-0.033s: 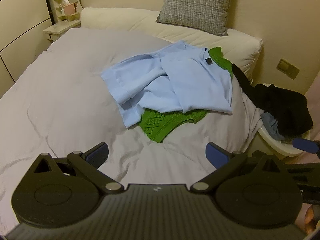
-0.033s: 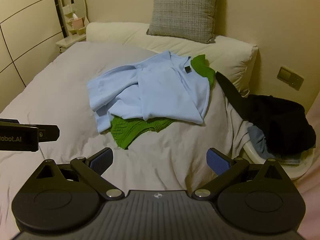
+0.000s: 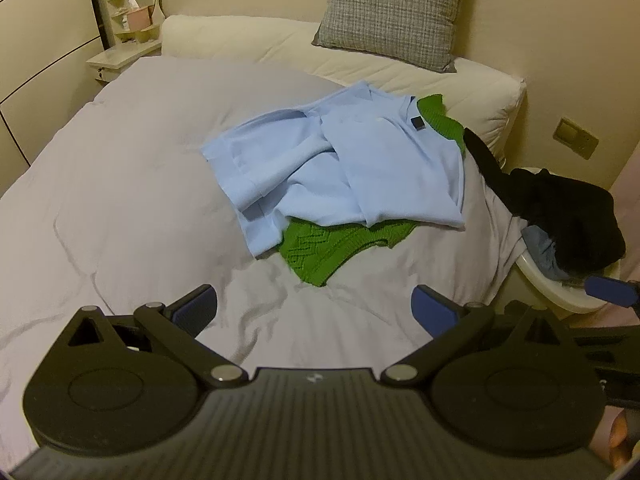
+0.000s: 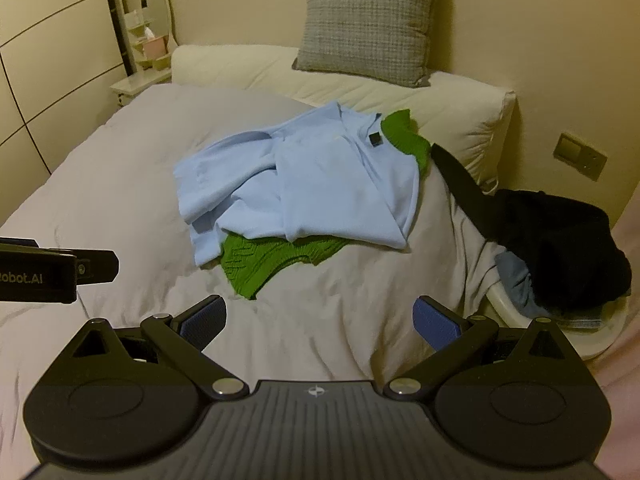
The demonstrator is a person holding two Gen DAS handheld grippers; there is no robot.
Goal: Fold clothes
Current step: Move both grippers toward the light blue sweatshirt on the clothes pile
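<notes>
Both tongs gape wide and empty above the grey duvet: left gripper, right gripper. Beyond them, mid-bed, a crumpled light blue shirt lies over a green knitted sweater. Black clothing fills a white basket at right.

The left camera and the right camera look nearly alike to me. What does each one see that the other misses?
Only the left view shows the right gripper's blue fingertip. Only the right view shows the left gripper's black side with its lettering. Both show the blue shirt lying over the green sweater on the bed, the grey cushion and dark clothes.
</notes>
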